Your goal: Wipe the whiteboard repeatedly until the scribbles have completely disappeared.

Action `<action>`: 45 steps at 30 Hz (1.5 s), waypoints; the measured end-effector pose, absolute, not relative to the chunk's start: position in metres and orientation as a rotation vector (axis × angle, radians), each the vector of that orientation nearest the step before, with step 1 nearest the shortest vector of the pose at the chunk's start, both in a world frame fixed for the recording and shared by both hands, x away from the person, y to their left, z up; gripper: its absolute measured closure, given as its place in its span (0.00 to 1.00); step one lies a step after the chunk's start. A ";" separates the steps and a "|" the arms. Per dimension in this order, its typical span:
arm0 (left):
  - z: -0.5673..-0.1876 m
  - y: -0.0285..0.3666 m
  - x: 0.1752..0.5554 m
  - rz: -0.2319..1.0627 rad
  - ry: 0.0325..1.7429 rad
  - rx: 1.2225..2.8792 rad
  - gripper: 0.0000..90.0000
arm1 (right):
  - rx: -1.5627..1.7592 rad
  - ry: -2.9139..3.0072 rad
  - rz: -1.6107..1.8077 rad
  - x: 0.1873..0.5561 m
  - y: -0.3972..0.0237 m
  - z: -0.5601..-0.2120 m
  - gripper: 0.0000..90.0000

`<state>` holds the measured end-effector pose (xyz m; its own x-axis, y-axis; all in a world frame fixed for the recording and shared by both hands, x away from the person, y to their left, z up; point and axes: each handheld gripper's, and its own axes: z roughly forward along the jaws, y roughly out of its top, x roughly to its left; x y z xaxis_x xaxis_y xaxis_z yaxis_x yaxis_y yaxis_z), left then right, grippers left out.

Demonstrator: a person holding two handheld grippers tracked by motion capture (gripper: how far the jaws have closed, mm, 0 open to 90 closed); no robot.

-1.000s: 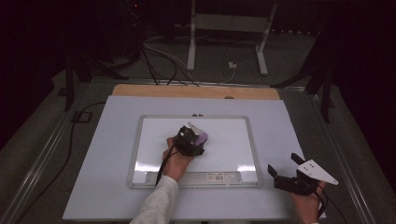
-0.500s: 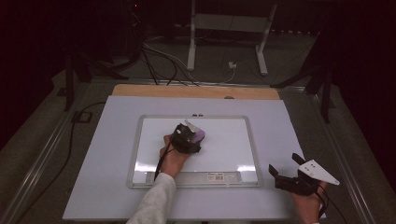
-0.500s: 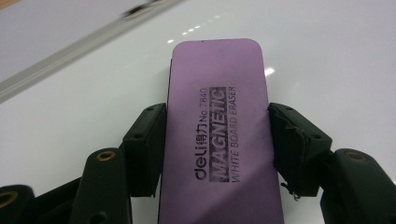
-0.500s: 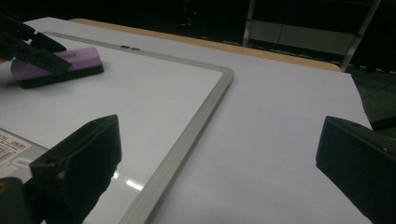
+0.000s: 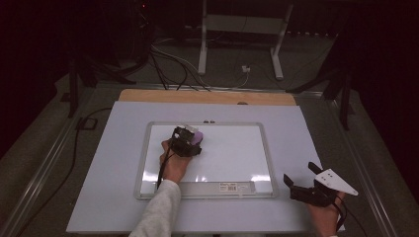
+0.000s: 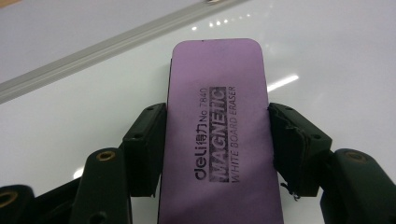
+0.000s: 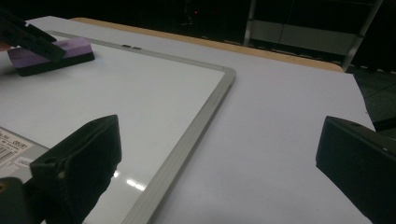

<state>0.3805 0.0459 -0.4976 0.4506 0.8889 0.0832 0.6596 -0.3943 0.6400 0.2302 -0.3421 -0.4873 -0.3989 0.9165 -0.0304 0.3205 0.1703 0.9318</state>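
Observation:
A white whiteboard (image 5: 232,153) with a grey frame lies on the pale table cover. My left gripper (image 5: 187,141) is over its upper left part, shut on a purple magnetic board eraser (image 5: 196,137). In the left gripper view the eraser (image 6: 217,84) lies flat on the board with printed text on top, and my left gripper (image 6: 219,140) has both jaws pressed on its long sides. My right gripper (image 5: 300,174) rests off the board's lower right corner, open and holding nothing. In the right gripper view its jaws (image 7: 219,154) stand wide apart, with the eraser (image 7: 51,53) far off at the left.
A barcode label (image 5: 237,186) sits on the board's bottom rail. A wooden table edge (image 5: 207,96) shows beyond the cover. Behind the table are cables (image 5: 173,64) and a metal stand (image 5: 242,29) on a dark floor.
My left gripper has slid the eraser leftward along the upper part of the board. The right gripper has hardly moved.

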 end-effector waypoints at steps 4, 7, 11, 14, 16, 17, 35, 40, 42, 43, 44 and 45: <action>-0.497 0.024 0.372 0.514 1.167 2.233 0.46 | 1.168 1.827 1.224 0.230 -0.342 -0.487 0.01; -0.497 0.013 0.367 0.463 1.028 2.281 0.46 | 1.168 1.825 1.225 0.230 -0.343 -0.487 0.01; -0.497 0.015 0.368 0.475 1.032 2.280 0.46 | 1.172 1.821 1.225 0.230 -0.344 -0.487 0.01; -0.497 0.024 0.374 0.503 1.108 2.254 0.46 | 1.173 1.820 1.226 0.230 -0.344 -0.487 0.01; -0.498 0.034 0.379 0.529 1.187 2.221 0.46 | 1.172 1.822 1.225 0.230 -0.344 -0.487 0.01; -0.498 0.039 0.381 0.548 1.234 2.204 0.46 | 1.171 1.822 1.225 0.230 -0.344 -0.487 0.01; -0.497 0.000 0.365 0.482 1.123 2.243 0.46 | 1.160 1.836 1.223 0.230 -0.339 -0.488 0.01; -0.496 -0.010 0.354 0.411 1.004 2.286 0.46 | 1.165 1.834 1.224 0.230 -0.340 -0.488 0.01; -0.497 -0.008 0.357 0.434 1.042 2.270 0.46 | 1.165 1.835 1.224 0.230 -0.340 -0.487 0.01; -0.497 -0.004 0.360 0.438 1.062 2.257 0.46 | 1.164 1.835 1.224 0.230 -0.340 -0.487 0.01; -0.498 -0.002 0.362 0.451 1.080 2.248 0.46 | 1.165 1.835 1.223 0.230 -0.340 -0.487 0.01; -0.498 0.001 0.365 0.465 1.100 2.240 0.46 | 1.166 1.835 1.222 0.230 -0.340 -0.487 0.01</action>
